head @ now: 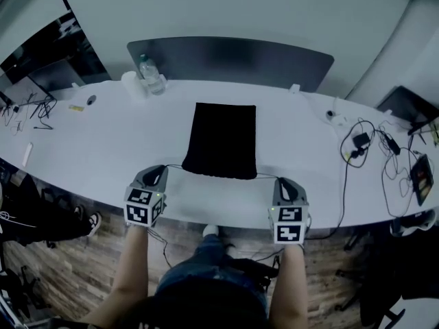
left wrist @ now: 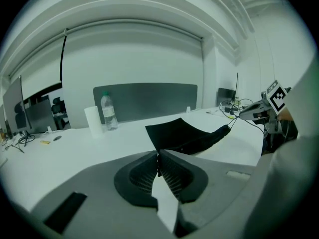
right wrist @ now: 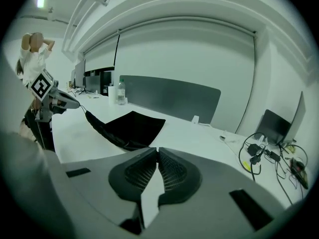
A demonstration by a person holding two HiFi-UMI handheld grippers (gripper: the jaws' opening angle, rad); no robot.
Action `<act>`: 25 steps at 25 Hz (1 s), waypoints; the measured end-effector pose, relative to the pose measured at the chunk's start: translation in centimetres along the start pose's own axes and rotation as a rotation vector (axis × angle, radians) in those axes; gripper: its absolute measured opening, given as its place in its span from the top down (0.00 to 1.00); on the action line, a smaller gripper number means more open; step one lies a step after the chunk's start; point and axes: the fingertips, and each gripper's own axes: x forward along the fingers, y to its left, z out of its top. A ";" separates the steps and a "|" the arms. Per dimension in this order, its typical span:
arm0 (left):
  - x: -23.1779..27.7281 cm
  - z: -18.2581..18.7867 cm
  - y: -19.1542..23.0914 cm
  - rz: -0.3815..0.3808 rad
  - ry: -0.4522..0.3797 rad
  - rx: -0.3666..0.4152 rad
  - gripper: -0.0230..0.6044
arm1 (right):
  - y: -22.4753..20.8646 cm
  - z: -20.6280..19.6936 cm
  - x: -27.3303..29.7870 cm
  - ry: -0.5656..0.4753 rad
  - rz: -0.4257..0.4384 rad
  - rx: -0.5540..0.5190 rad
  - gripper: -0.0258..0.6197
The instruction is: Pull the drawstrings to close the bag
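A black drawstring bag [head: 221, 139] lies flat mid-table on the white table [head: 103, 149], its mouth toward me. A thin drawstring [head: 173, 166] runs from each near corner to a gripper. My left gripper [head: 159, 170] is shut on the left cord and my right gripper [head: 281, 181] on the right cord. In the left gripper view the jaws [left wrist: 158, 156] are closed with a dark cord between them, and the bag [left wrist: 174, 131] mouth is raised and stretched toward the right gripper [left wrist: 251, 112]. In the right gripper view the closed gripper [right wrist: 157, 151] faces the bag [right wrist: 132, 126] and the left gripper [right wrist: 67, 101].
A water bottle [head: 149, 74] and a white roll [head: 130, 82] stand at the back left before a grey partition [head: 230, 57]. Cables and chargers [head: 370, 146] lie at the right. A person [right wrist: 32, 54] stands far off. The table's front edge is just under the grippers.
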 end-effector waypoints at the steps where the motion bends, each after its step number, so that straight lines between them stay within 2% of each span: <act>1: 0.0 0.5 0.2 0.002 -0.010 0.001 0.94 | -0.1 0.4 -0.1 -0.008 -0.008 0.002 0.95; 11: 0.4 4.6 2.5 0.022 -0.088 0.027 0.94 | -1.8 3.8 -0.3 -0.068 -0.087 0.004 0.95; 25: 0.4 8.8 5.6 0.000 -0.192 0.052 0.94 | -2.8 6.5 -0.5 -0.104 -0.208 -0.012 0.95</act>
